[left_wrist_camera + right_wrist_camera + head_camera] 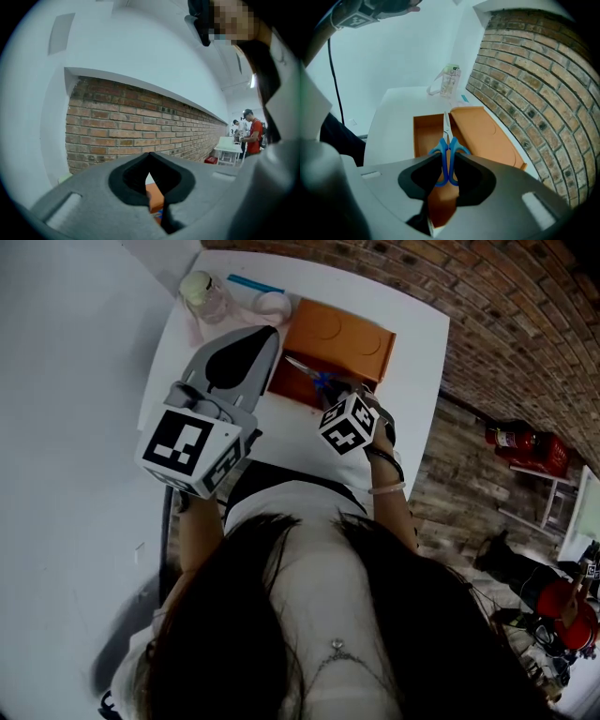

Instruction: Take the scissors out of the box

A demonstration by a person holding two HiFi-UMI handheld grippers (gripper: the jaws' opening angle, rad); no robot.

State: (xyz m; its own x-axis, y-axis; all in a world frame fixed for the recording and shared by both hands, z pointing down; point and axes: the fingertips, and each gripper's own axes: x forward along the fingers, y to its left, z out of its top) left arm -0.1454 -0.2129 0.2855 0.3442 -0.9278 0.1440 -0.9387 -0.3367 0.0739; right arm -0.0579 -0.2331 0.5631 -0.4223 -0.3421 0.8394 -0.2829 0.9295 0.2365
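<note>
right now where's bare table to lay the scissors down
Widest bare table lies between the orange box and the left edge. A narrower strip runs between the open lid and the brick-wall edge. Crowded: the far left corner, with bottle, white roll and blue pen.

Matt cardboard box (424, 136); scissors (446, 141): glossy blue plastic handles, shiny metal blades.

We hold our left tongs (266, 336) out ahead on the left side, roughly level, with the jaws closed tip to tip and nothing between them. Our right tongs (328, 390) tilt steeply downward, and their jaws are clamped on the blue handles of the scissors (449, 157). Both arms reach forward from the body. The left forearm (200, 531) is bare, and the right wrist (386, 486) wears a pale band.
</note>
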